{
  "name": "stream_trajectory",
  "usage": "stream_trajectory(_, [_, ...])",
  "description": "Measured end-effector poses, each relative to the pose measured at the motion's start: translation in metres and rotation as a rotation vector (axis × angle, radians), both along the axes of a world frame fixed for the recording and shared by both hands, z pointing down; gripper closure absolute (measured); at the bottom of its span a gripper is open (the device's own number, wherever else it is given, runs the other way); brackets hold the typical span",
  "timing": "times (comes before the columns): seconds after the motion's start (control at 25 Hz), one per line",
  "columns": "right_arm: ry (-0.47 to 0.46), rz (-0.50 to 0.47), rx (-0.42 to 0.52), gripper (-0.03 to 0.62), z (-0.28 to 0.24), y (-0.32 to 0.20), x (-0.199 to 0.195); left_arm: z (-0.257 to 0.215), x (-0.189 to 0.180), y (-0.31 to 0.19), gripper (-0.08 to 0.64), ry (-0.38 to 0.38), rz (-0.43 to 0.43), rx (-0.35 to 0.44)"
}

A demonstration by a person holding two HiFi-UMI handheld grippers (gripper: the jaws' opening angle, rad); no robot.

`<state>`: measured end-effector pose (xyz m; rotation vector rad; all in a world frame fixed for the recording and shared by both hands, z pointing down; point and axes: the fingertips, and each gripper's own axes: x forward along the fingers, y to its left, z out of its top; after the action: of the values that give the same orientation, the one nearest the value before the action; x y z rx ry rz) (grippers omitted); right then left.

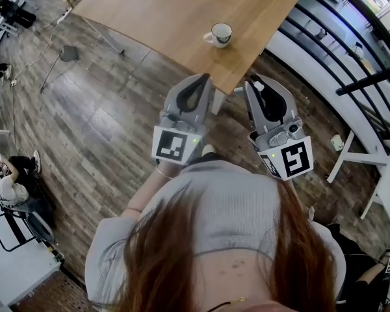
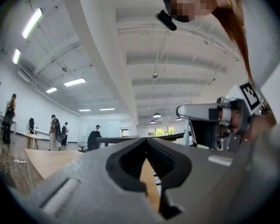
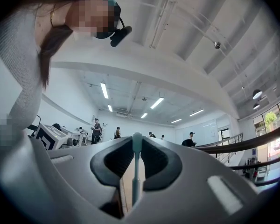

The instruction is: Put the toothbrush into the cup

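A white cup point(image 1: 220, 34) with a dark pattern stands near the front right edge of the wooden table point(image 1: 149, 12) in the head view. Both grippers are held side by side short of that table edge, pointing toward it. My right gripper point(image 1: 255, 83) is shut on a pale green toothbrush point(image 3: 136, 171), which stands upright between the jaws, its rounded end point(image 3: 137, 136) poking past the tips. My left gripper point(image 1: 200, 82) is shut with nothing in it; only a sliver of tabletop point(image 2: 149, 181) shows through its jaw window. The cup is not in either gripper view.
A dark railing point(image 1: 351, 51) and a white ledge point(image 1: 312, 64) run along the right. A stand point(image 1: 65, 54) stands on the plank floor at the left, and a seated person point(image 1: 10, 187) is at the far left. Several people stand far back in the room point(image 2: 53, 132).
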<state>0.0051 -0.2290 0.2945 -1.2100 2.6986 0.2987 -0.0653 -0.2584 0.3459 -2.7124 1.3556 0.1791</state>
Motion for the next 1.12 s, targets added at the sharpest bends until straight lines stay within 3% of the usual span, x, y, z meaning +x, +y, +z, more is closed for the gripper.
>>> stream_trajectory(0.52, [-0.041, -0.005, -0.006, 0.545, -0.003, -0.067, 0.024, 0.008, 0.018, -0.063, 0.557, 0.002, -0.008, -0.029])
stream_trajectory(0.96, [-0.099, -0.088, 0.007, 0.545, -0.009, -0.145, 0.028, 0.003, 0.002, -0.083, 0.557, 0.007, -0.142, -0.028])
stream_trajectory(1.12, [-0.062, -0.107, -0.016, 0.545, 0.015, -0.190, 0.014, 0.011, -0.012, -0.081, 0.557, 0.001, -0.206, -0.053])
